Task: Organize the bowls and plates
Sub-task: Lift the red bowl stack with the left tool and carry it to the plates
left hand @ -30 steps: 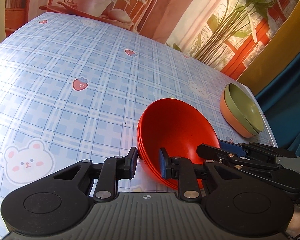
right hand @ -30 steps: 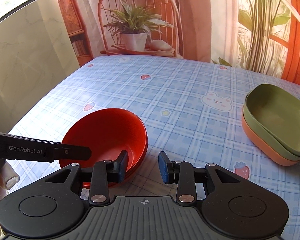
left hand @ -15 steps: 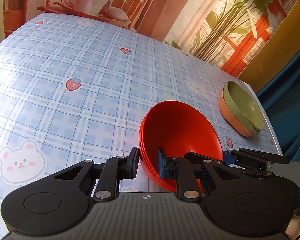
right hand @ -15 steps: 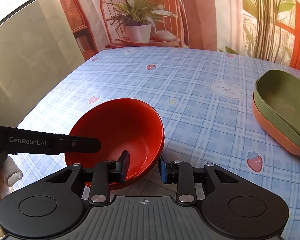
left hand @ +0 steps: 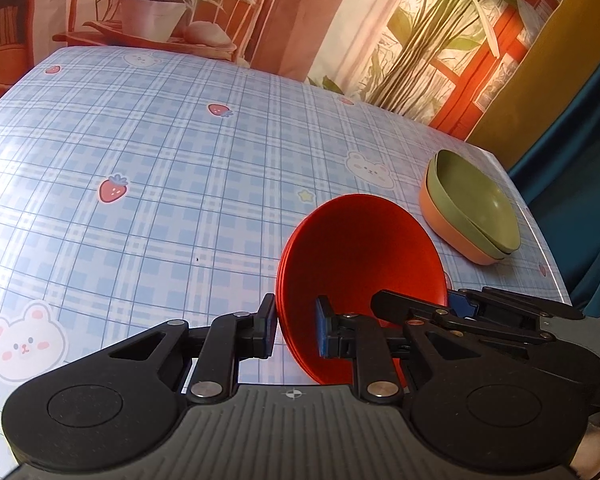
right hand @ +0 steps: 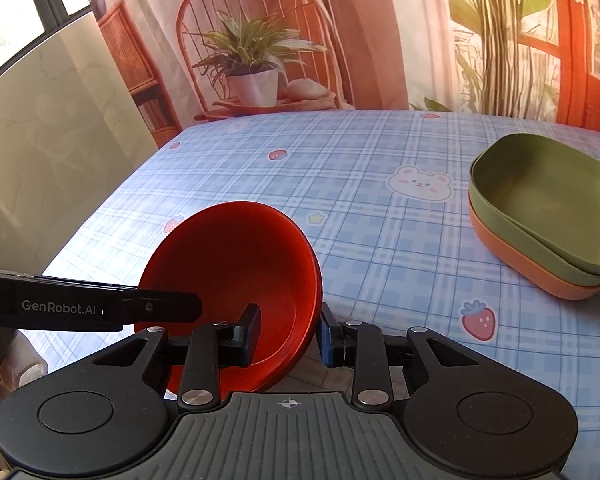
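A stack of red bowls (left hand: pixel 360 264) is held tilted above the table's near edge, seen also in the right wrist view (right hand: pixel 236 264). My left gripper (left hand: pixel 296 330) is shut on the stack's left rim. My right gripper (right hand: pixel 288 330) is shut on the stack's right rim, and it shows in the left wrist view (left hand: pixel 460 308). The left gripper's finger crosses the right wrist view (right hand: pixel 152 306). A green dish nested in an orange dish (right hand: pixel 540 216) sits at the right of the table, also in the left wrist view (left hand: pixel 468 204).
The table wears a blue plaid cloth (left hand: pixel 160 184) with bear and strawberry prints. A chair with a potted plant (right hand: pixel 252 72) stands behind the far edge. A blue curtain (left hand: pixel 580 184) hangs past the right edge.
Both grippers have closed on the red bowl stack's rims and lifted it, tilting it. Both cameras have moved toward the green and orange dishes.
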`<state>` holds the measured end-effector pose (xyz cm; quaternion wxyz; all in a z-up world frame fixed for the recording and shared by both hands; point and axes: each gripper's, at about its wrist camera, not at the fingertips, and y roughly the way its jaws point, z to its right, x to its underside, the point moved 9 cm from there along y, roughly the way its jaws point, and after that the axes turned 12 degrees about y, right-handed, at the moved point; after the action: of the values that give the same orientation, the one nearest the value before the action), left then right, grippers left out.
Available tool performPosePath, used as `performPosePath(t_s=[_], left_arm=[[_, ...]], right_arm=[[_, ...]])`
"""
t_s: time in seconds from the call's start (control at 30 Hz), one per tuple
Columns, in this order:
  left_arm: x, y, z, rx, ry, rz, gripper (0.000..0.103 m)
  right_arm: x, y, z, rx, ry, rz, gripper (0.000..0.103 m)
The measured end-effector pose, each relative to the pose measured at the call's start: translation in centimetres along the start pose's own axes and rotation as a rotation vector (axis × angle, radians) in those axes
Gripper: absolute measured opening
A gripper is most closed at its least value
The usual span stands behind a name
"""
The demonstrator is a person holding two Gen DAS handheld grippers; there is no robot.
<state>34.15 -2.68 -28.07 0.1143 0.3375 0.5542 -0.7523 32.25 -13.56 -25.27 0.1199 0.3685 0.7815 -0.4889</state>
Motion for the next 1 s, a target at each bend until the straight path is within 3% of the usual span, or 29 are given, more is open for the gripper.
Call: performPosePath(t_s=[0.43,0.6,0.67,0.73,1.0], left_arm=[[-5.3,1.3,5.0,0.034,0.119,0.024,0.021],[-7.9,2.8,8.1,0.087,0.172,0.038,0.021],[-8.1,4.2,8.9,0.096,0.164,0.015,0.021],[-8.0,5.2,9.3,0.078,0.162,-0.008,0.021],[-9.1,5.0,9.6,0.098,0.164,0.022,0.021]], right_arm=[[-4.1,-3.7,5.5,0.008,0.101,0.148,0.027],[-6.4,-5.2,8.9,0.041,0.147,0.216,0.027],[-6.8,-5.3,10.4,0.065,0.149,0.218,0.027],[-6.9,-5.1,11.4,0.072,0.159,0.208,0.019],[-7.2,-5.5,12.2,0.040,0.204,0.229,0.016]])
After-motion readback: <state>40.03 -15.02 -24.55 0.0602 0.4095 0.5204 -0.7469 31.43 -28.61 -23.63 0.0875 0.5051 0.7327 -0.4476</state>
